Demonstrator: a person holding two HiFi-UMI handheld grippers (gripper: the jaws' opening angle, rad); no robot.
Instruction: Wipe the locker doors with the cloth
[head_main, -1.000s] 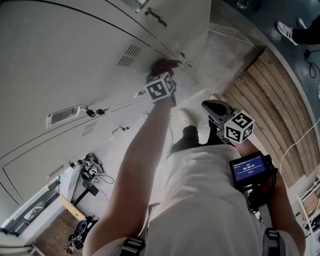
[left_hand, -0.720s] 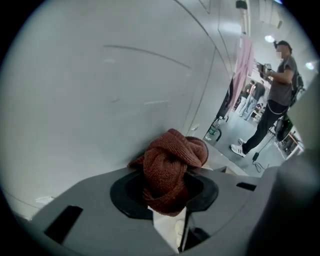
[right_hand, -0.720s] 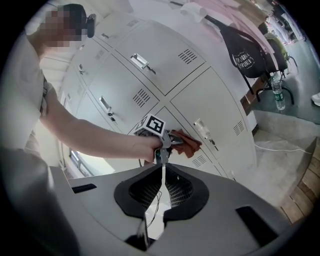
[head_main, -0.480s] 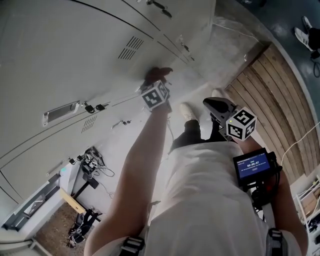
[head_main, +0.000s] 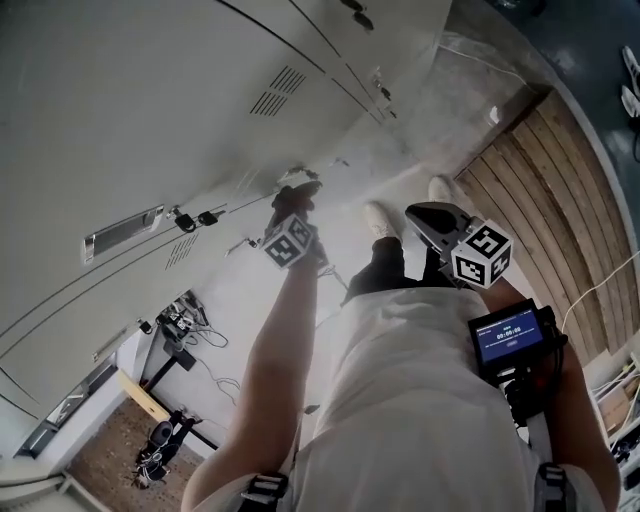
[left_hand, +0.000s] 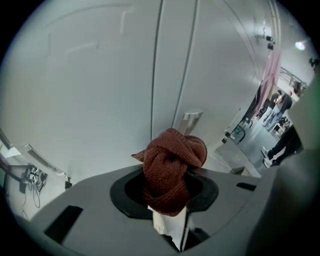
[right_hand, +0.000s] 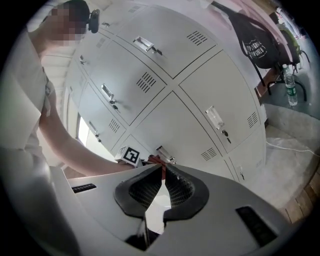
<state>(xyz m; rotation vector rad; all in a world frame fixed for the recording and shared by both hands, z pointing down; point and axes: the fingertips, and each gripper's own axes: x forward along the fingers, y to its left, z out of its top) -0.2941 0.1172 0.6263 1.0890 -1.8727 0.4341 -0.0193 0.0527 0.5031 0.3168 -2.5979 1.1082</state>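
Observation:
In the left gripper view a bunched red-brown knitted cloth (left_hand: 172, 162) sticks out of my left gripper (left_hand: 170, 187), whose jaws are shut on it. It faces a pale grey locker door (left_hand: 90, 100) with a small handle (left_hand: 191, 116). From the head view, the cloth (head_main: 298, 189) is up against the locker door (head_main: 150, 110), but contact is hidden. The left gripper (head_main: 296, 205) is at arm's length. My right gripper (head_main: 422, 213) hangs near the person's waist, away from the lockers. Its jaws (right_hand: 163, 172) are shut and hold nothing.
A wall of lockers (right_hand: 175, 100) with handles and vents fills the left. A wooden slat platform (head_main: 530, 190) lies to the right. Cables and gear (head_main: 178, 335) sit on the floor by the lockers. A black bag (right_hand: 256, 39) and a bottle (right_hand: 291, 91) are further along.
My left gripper has slid with the cloth down along the locker door, toward the person. The right gripper has stayed by the waist.

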